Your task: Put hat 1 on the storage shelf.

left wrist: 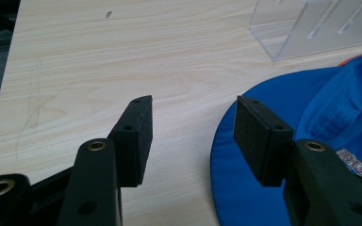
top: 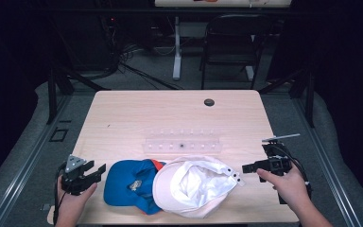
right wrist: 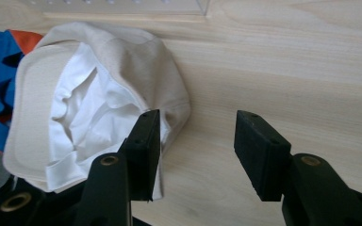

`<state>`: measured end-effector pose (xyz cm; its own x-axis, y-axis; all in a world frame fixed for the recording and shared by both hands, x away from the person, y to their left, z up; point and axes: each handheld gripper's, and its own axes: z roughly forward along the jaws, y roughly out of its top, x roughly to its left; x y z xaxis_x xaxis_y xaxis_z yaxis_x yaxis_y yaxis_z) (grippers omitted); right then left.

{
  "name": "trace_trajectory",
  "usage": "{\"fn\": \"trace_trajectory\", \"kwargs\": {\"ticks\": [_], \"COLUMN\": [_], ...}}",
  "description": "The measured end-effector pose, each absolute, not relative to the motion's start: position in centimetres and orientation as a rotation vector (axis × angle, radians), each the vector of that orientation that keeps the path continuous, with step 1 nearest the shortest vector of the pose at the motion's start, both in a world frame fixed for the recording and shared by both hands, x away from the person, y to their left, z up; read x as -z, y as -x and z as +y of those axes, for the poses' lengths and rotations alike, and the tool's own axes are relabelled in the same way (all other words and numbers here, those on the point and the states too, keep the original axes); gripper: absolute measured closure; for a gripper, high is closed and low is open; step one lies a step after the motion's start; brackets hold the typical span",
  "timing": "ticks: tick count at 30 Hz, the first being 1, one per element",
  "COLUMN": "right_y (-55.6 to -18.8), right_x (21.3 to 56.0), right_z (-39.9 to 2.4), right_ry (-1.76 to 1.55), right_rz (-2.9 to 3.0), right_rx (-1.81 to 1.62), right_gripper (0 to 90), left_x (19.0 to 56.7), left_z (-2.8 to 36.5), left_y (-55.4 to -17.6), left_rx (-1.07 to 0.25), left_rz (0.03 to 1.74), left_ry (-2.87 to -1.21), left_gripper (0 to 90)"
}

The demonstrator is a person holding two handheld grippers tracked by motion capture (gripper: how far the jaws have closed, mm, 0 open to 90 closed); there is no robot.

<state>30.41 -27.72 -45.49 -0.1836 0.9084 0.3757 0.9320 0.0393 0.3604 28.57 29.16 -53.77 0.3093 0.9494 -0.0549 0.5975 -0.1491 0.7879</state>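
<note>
A cream cap (top: 194,184) lies upside down near the table's front edge, its white lining up, and overlaps a blue cap (top: 130,184) to its left. In the right gripper view the cream cap (right wrist: 89,108) lies left of and below my right gripper (right wrist: 198,141), whose jaws stand apart with bare table between them. From above, the right gripper (top: 246,169) hovers just right of the cream cap's strap. My left gripper (top: 98,171) stays open just left of the blue cap. In the left gripper view the left gripper (left wrist: 193,127) has its right jaw over the blue cap (left wrist: 283,155) brim.
A clear plastic rack (top: 182,143) with several slots stands behind the caps at mid table; its corner (left wrist: 311,28) shows at the upper right of the left gripper view. A round cable hole (top: 209,102) sits at the far side. A chair (top: 231,42) stands beyond the table.
</note>
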Motion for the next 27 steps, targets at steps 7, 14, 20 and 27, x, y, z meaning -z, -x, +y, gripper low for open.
{"fn": "trace_trajectory", "kwargs": {"ticks": [7,14,20,27], "right_y": [-30.7,-31.3,-31.6,-31.8], "right_x": [45.4,46.5,47.1,48.1], "right_z": [-26.8,-25.8,-25.1,-24.8], "right_ry": [1.939,1.906,1.913,1.933], "right_rz": [-2.252,-2.204,-2.167,-2.116], "right_rx": [0.792,0.738,0.743,0.735], "right_gripper": [52.4,53.3,54.1,57.2], "left_x": [53.8,53.9,53.9,54.0], "left_z": [29.4,29.5,29.8,30.0], "left_y": [-28.5,-28.4,-28.3,-28.2], "left_rx": [-0.609,-0.617,-0.614,-0.624], "left_rz": [1.384,1.383,1.393,1.400], "left_ry": [-1.848,-1.847,-1.846,-1.840], "left_gripper": [48.4,48.4,48.4,48.5]}}
